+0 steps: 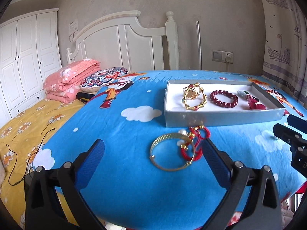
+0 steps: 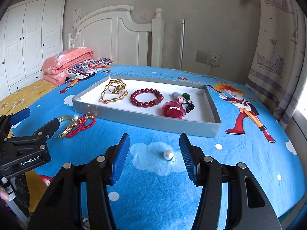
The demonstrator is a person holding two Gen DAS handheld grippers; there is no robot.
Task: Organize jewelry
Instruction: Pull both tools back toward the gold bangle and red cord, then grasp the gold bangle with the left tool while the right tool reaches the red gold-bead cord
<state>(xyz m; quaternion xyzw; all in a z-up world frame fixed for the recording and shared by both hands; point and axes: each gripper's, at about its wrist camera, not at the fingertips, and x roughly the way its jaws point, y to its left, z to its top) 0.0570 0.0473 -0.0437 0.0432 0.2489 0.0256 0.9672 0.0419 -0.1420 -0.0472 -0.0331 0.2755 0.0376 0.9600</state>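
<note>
A grey tray (image 1: 220, 117) (image 2: 153, 122) on the blue blanket holds a gold link bracelet (image 1: 194, 96) (image 2: 113, 93), a dark red bead bracelet (image 1: 223, 98) (image 2: 146, 97) and a red flower ornament (image 2: 173, 111). In front of the tray lie a gold bangle (image 1: 172, 153) (image 2: 65, 124), a red cord bracelet (image 1: 193, 143) (image 2: 84, 124) and a pearl (image 2: 76, 117). My left gripper (image 1: 153, 149) is open, the bangle between its fingers. My right gripper (image 2: 154, 143) is open around a loose pearl earring (image 2: 168, 155).
A folded pink quilt (image 1: 71, 82) and a patterned pillow (image 1: 103, 77) lie at the bed's head by a white headboard (image 1: 122, 42). A yellow sheet with a black cord (image 1: 28, 153) is on the left. A curtain (image 2: 278, 57) hangs on the right.
</note>
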